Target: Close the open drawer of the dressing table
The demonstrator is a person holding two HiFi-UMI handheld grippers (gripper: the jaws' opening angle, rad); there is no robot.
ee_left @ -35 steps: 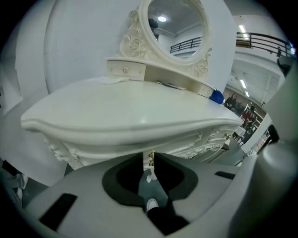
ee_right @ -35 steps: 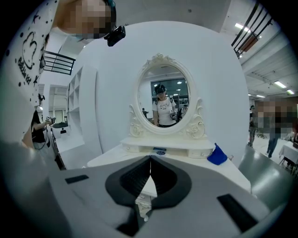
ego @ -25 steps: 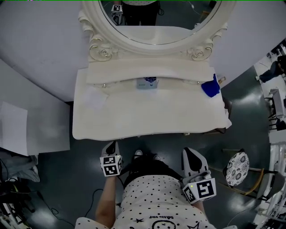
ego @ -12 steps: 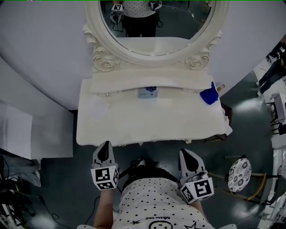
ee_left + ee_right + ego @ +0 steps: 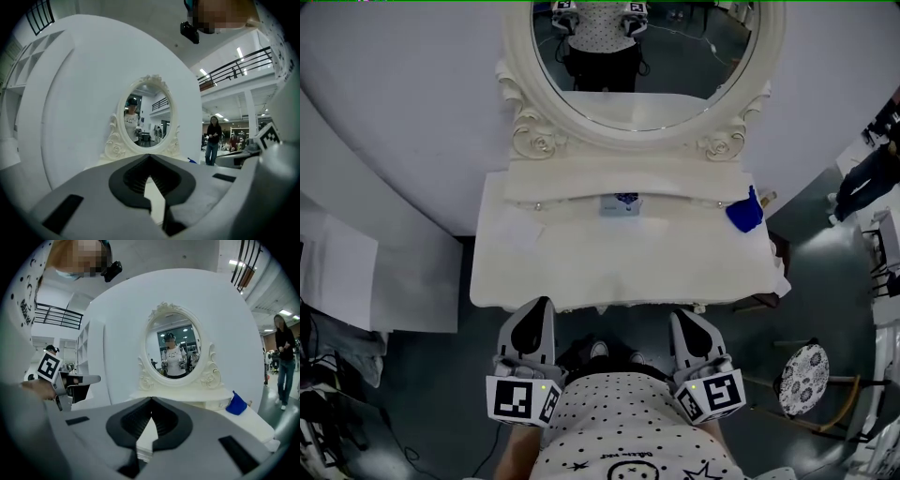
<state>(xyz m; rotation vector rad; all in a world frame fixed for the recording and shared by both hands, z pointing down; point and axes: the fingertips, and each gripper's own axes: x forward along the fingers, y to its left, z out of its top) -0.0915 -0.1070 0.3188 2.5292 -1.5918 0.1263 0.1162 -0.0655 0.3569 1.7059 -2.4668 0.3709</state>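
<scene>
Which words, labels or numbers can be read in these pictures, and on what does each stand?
None can be read.
Small box on the dressing table: blue print, too small.
Person's shirt: dark print, too blurred.
Marker cubes: square patterns only, no words.

Not a home. This is a staged set inside a big open hall, studio-type. The dressing table (image 5: 619,267) with its oval mirror (image 5: 649,70) sits alone against a curved white backdrop wall (image 5: 403,112) on a dark glossy floor (image 5: 422,375). Past the wall's right edge are a mezzanine railing (image 5: 234,70), ceiling strip lights (image 5: 241,52) and a person standing (image 5: 213,138) far off on open floor. Loose cables (image 5: 328,422) lie near left, with a patterned stool (image 5: 799,378) at right.
</scene>
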